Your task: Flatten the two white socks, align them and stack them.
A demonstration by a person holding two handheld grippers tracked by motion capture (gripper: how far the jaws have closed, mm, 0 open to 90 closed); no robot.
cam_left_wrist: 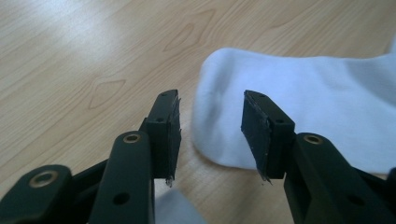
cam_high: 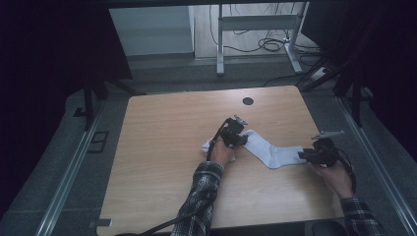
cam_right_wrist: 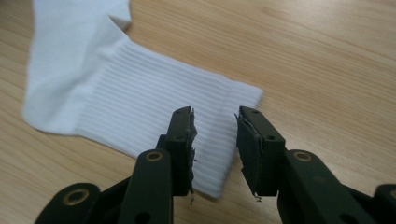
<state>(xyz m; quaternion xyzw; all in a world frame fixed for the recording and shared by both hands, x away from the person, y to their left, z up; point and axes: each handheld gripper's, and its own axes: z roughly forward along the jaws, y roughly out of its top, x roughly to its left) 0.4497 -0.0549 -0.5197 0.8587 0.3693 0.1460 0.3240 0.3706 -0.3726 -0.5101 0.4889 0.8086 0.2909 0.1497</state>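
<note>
Both tongs, left [cam_left_wrist: 211,135] and right [cam_right_wrist: 215,149], gaped unclamped over the sock [cam_right_wrist: 140,112]; closing shallow risked pinching one layer against the counter [cam_right_wrist: 327,60]

No readable text or label, as far as the dim views allow.

Plaid flannel sleeves in dark and pale checks, buttoned close at both wrists. Left gripper [cam_left_wrist: 211,133] and right gripper [cam_right_wrist: 215,149] matte black, each with two blocky jaws faced by frayed dark pads, brass-ringed pivot holes and small screw holes along the arms. Grey three-cornered plate [cam_high: 240,119] atop each, black cable [cam_high: 162,226] trailing beside the left sleeve.
</note>
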